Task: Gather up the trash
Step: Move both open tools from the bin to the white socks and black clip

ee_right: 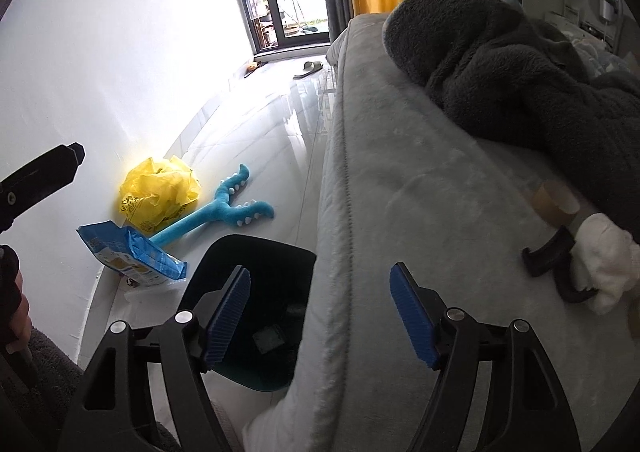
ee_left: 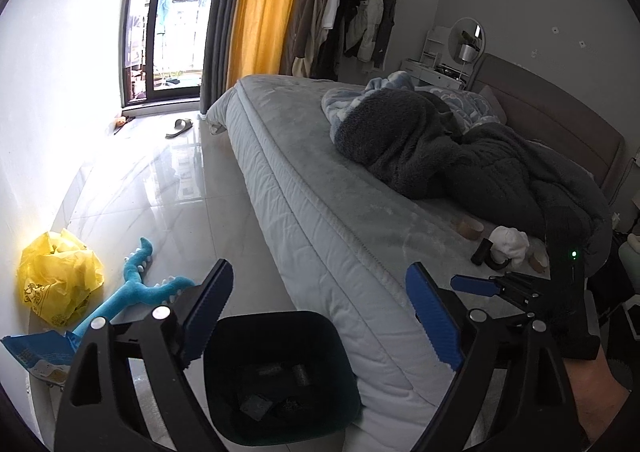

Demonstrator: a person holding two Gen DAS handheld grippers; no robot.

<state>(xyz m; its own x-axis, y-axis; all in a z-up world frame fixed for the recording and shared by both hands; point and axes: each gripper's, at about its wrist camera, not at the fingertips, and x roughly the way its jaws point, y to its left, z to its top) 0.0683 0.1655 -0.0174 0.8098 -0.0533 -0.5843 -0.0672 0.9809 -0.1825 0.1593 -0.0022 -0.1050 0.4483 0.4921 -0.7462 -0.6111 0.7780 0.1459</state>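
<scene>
While both tools, the left tool (ee_left: 320, 316) and right tool (ee_right: 320, 316), are held spread and empty, the dark bin (ee_left: 280, 372) is seen on the floor beside the bed (ee_left: 320, 192)

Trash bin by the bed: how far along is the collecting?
Done: a few dark items lie in the bin. In hand: nothing; both tongs, left tongs and right tongs, are open and empty. Left: yellow bag and blue packet on the floor, crumpled white wad on the bed.

Glossy white tile floor (ee_left: 188, 188), grey quilted bed (ee_left: 320, 220), yellow curtain (ee_left: 260, 12), bright balcony door (ee_left: 176, 12), white walls (ee_right: 120, 52).
</scene>
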